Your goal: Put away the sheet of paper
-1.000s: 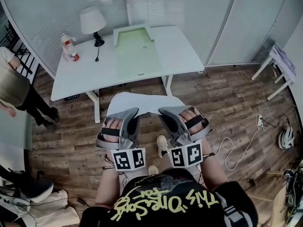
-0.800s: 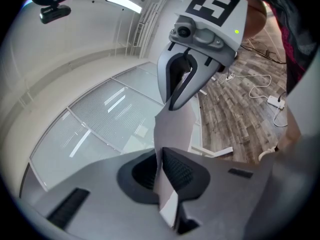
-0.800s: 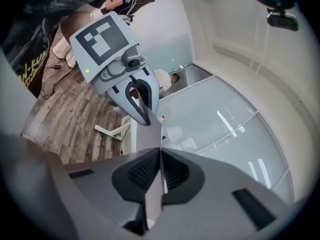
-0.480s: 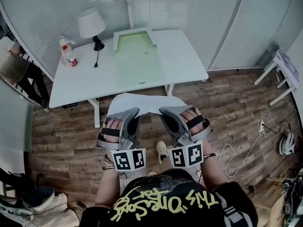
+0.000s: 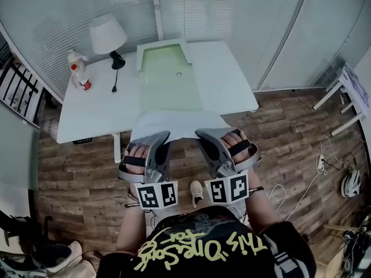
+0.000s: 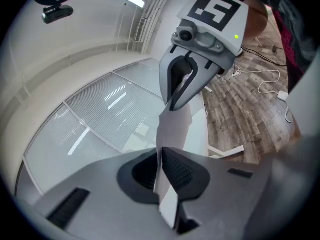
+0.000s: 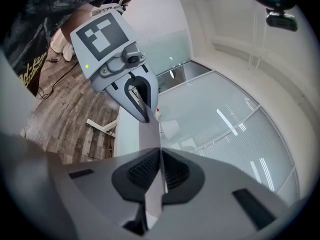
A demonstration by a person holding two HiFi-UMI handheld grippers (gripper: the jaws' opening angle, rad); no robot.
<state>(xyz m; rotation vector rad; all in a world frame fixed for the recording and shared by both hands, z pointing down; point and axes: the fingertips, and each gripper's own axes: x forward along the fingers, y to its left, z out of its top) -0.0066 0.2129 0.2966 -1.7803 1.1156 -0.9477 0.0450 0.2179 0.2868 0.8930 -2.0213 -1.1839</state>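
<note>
While both tools are clamped shut on the sheet of paper [image 5: 178,124], it hangs stretched between them, out past the tips, with the white table [image 5: 232,80] farther ahead. Your left gripper [image 5: 161,138] nips the near edge on one side and your right gripper [image 5: 204,138] nips it on the other.

The sheet is light, thin and floppy. Judge that it will sag or flutter if you let the span go slack, and may tear if you pull the tools apart. Edge grips towards the corners, as you have now, suit it.

The head view shows the whole sheet and the green tray [image 5: 168,74] on the table, but not the pads. Each gripper view shows the paper pinched edge-on between closed jaws, with the other tool across the sheet. How deep the bite goes is hard to judge there.
</note>
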